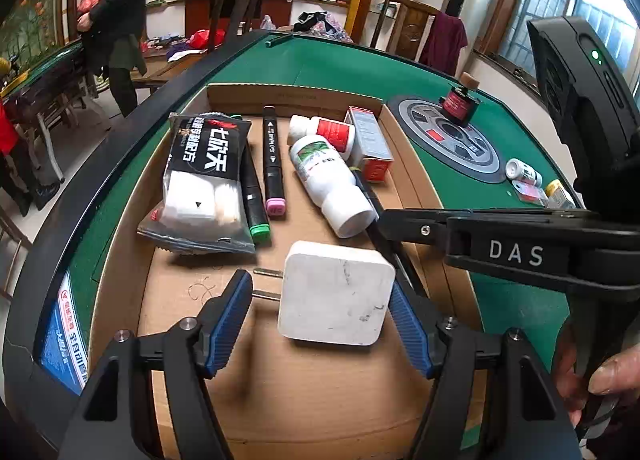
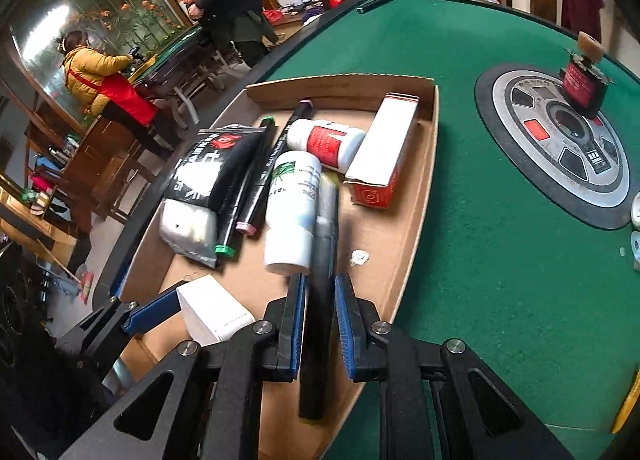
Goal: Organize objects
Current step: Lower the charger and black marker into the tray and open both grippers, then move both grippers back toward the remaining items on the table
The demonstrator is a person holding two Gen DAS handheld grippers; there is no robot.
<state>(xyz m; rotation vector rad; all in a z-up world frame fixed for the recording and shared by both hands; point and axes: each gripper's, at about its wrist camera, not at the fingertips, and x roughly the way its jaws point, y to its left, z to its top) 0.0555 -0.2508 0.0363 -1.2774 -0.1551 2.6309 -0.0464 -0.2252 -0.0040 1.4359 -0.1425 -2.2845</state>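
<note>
Charger (image 1: 338,294) between left claw (image 1: 320,316) pads, contact unclear; right claw (image 2: 320,324) clenched on black marker (image 2: 318,300). Risk: marker knocks bottle (image 2: 292,211), crowded cardboard tray (image 2: 416,219).

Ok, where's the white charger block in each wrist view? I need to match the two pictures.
Left wrist: the white charger block sits low in the centre, between the left gripper's blue pads, prongs pointing left.
Right wrist: it shows at lower left, just left of the right gripper, which is shut on a black pen.
Shared landmark: the big white bottle with the green label, lying in the cardboard tray beyond the block.
</note>
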